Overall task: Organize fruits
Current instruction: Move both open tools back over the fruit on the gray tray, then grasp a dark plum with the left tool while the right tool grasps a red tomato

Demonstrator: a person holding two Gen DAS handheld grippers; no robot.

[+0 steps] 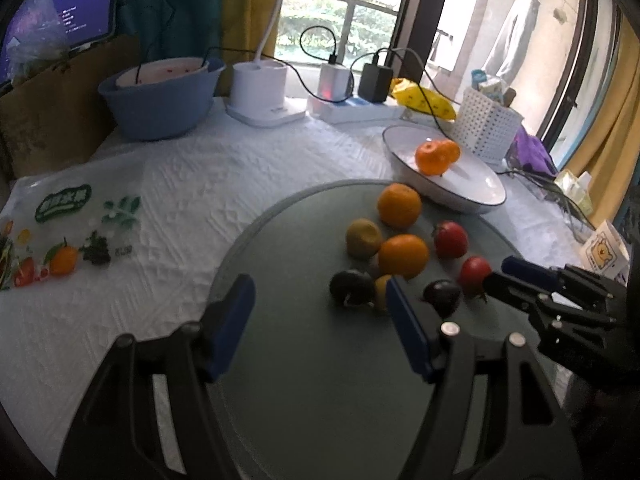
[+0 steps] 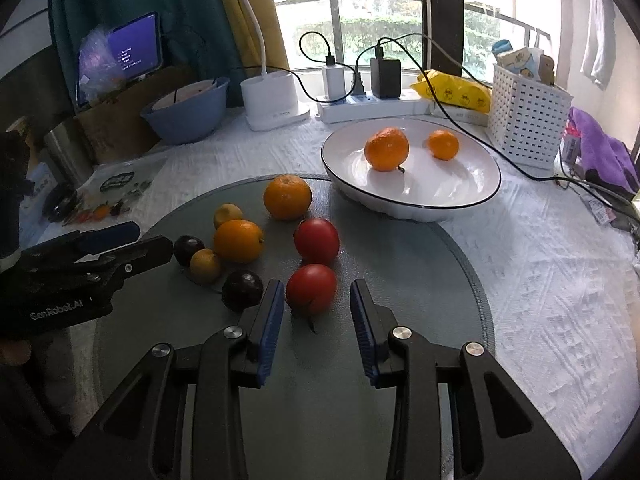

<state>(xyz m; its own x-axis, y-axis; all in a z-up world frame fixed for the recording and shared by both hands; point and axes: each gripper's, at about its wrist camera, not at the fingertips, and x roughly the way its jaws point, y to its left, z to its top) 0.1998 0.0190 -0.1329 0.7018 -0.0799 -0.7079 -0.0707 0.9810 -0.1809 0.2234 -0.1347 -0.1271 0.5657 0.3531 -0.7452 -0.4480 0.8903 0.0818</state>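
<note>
Two oranges [image 2: 386,155] in the white bowl [image 2: 412,200]; eight fruits on the mat [image 2: 400,264].

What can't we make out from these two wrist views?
- Small yellow fruit: left wrist view, partly hidden by the left claw finger.
- Second orange in the white bowl: left wrist view, mostly behind the front orange.
- Tablet text: both views, too small.
- White basket contents: right wrist view, only tops visible.
- Right claw: open around the red fruit; contact unclear.
</note>
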